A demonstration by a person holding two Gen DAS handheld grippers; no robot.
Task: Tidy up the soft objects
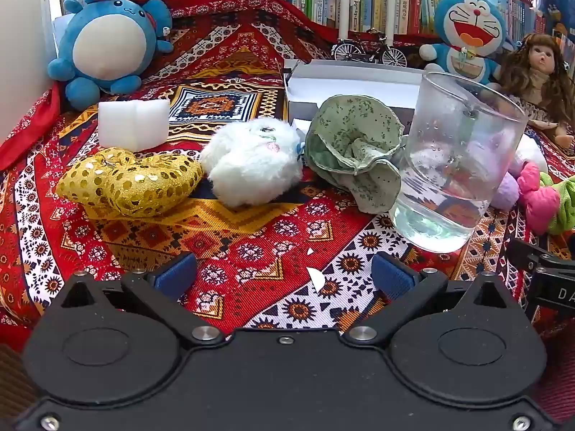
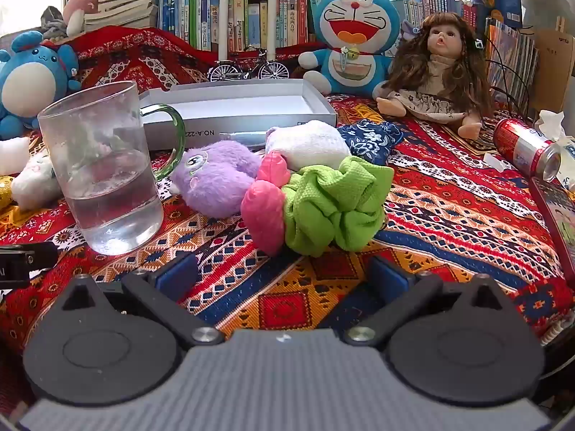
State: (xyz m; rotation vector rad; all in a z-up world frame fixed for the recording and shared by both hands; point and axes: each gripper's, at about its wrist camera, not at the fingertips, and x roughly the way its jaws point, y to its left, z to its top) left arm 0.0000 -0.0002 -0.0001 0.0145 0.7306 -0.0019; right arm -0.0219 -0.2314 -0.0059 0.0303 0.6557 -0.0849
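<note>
Just beyond right tongs (image 2: pixel 284 274), green scrunchie (image 2: pixel 334 208).

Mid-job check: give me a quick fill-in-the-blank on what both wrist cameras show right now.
1. The glass mug holds ____.
2. The white box behind the toys is ____ inside.
3. The red can lies on its ____.
4. The left gripper and right gripper are both ____.

Missing: water; empty; side; open

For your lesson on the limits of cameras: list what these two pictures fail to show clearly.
- Left wrist view: the purple plush is blurred behind the glass mug.
- Left wrist view: the scrunchie is cut off by the right edge.
- Right wrist view: the gold cushion is cut off by the left edge.
- Right wrist view: book titles are too small.
</note>
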